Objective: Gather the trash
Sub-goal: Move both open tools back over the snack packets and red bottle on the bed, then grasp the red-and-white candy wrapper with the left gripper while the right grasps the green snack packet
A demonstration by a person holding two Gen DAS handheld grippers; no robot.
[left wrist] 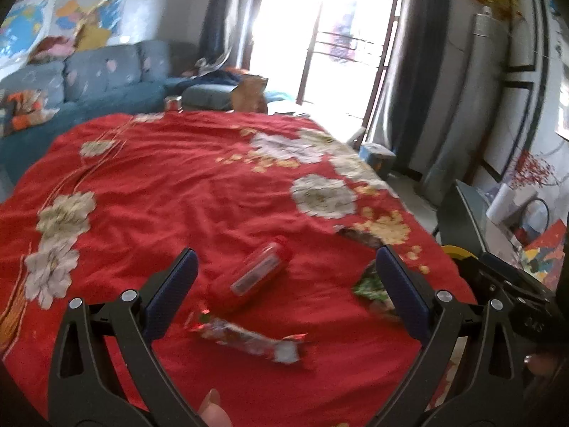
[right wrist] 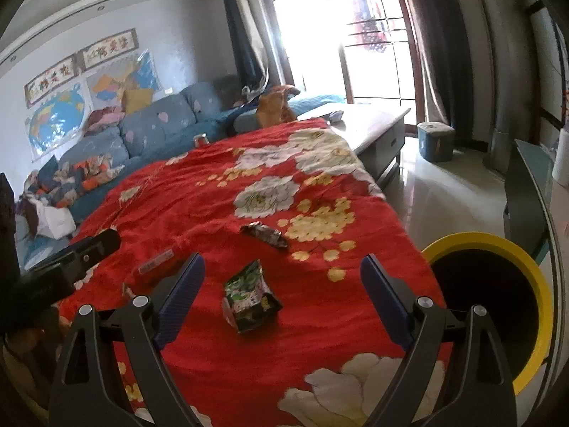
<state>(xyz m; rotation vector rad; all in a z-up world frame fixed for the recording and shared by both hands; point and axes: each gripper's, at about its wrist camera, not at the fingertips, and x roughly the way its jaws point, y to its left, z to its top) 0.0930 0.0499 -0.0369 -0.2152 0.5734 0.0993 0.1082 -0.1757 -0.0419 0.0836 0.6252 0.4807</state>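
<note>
Both my grippers are hanging over the red flowered cloth (right wrist: 199, 192) with jaws spread wide, nothing between the pads. Closest to my left gripper (left wrist: 286, 279) is a long crinkly red-and-silver wrapper (left wrist: 249, 338), then a red case with a clear window (left wrist: 258, 272) just past it. My right gripper (right wrist: 282, 290) has the green snack packet (right wrist: 249, 299) lying right ahead of its fingers, and a darker wrapper (right wrist: 265, 233) sits farther up the cloth. The yellow-rimmed bin (right wrist: 498, 284) is off the right edge. Blue sofa (right wrist: 156, 124) at the back.
</note>
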